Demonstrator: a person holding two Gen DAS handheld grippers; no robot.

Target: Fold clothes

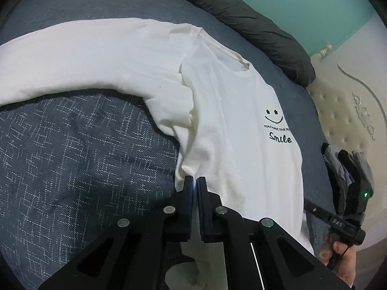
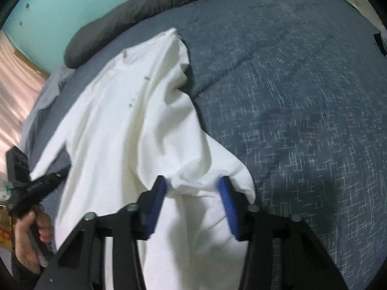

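Your left gripper (image 1: 195,181) is pinched right down on the near left edge of the white shirt (image 1: 232,120), a fold of cloth caught between the pads. Your right gripper (image 2: 193,188) stands about half open; its blue pads (image 2: 158,193) straddle a bunched fold at the shirt's near right corner without visibly pressing on it, so I judge nothing is gripped there yet.

Out from the fingers, the shirt runs away from you: hem near, collar (image 1: 232,60) far, its long axis straight up the blue bedspread (image 1: 72,145). One long sleeve (image 1: 84,67) trails off to the left, the other sleeve (image 2: 176,55) lies crumpled on the right. Beyond, a dark duvet roll (image 1: 254,24) lines the far edge.

Both hands sit at the near end, one per side, so the fold likely goes near to far. Close the right one first.
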